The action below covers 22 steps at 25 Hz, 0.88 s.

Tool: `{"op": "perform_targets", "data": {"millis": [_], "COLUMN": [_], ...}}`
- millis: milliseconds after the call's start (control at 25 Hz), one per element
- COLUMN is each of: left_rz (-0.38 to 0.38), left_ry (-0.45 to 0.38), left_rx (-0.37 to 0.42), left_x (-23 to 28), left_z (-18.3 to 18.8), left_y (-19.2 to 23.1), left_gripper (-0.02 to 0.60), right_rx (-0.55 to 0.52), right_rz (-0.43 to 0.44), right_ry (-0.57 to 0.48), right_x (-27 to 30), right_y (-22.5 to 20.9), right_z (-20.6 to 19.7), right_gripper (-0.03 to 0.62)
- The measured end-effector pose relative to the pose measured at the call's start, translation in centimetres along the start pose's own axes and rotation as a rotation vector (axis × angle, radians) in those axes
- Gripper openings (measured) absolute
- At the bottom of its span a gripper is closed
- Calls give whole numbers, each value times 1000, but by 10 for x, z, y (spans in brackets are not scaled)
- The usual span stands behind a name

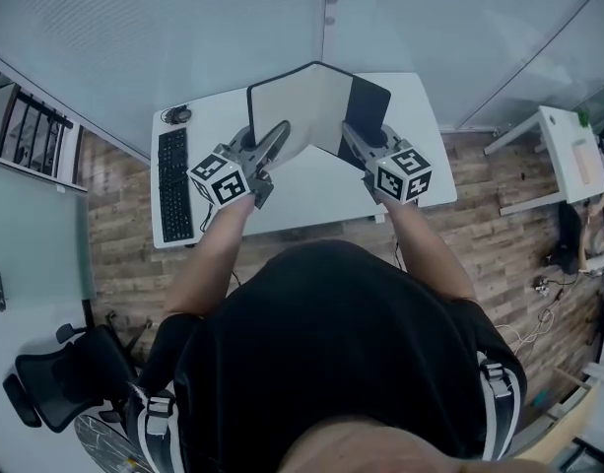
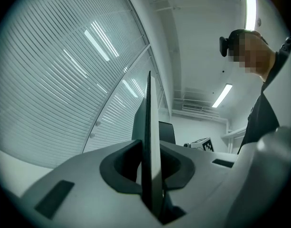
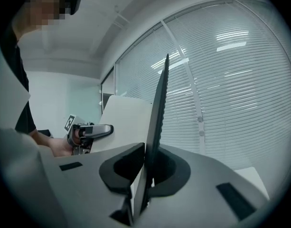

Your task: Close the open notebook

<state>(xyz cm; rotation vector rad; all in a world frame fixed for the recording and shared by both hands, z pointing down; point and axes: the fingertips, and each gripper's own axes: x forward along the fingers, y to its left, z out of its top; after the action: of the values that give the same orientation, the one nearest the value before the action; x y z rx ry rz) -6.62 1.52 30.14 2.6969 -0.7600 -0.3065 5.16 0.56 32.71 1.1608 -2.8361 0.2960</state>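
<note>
Both arms were extended forward. The left gripper (image 1: 275,138) and right gripper (image 1: 353,136) each clamped one side of the notebook (image 1: 300,106), jaws nearly together.

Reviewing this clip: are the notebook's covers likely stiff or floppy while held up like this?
Probably stiff: in both gripper views the notebook cover runs straight past the jaws without sagging. Likely light for its size, since the left gripper and right gripper each hold a half by a thin edge pinch.

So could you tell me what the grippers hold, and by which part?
Both are shut on the notebook: the left gripper pinches its left half's edge, the right gripper its right half's edge.
</note>
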Motion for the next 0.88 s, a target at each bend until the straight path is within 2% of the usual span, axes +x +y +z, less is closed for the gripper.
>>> {"op": "perform_targets", "data": {"millis": [240,520,760,880], "left_rz": [26,42,49,52], "left_ry": [12,8,9,10], "left_rx": [4,-22,-30,-32], "left_x": [55,51,99,109], "left_z": [-3,-4,-10,-11], "left_y": [13,20,28,29], "left_gripper": [66,67,66,66], "right_rx": [20,5,14,16], "right_rz": [28,48,50,54], "right_ry": [-3,12,11,10], "right_x": [1,8,3,2], "right_y": [-58,-54,-104,-114], "right_z": [5,4,8,9], "right_gripper": [54,54,54,55]}}
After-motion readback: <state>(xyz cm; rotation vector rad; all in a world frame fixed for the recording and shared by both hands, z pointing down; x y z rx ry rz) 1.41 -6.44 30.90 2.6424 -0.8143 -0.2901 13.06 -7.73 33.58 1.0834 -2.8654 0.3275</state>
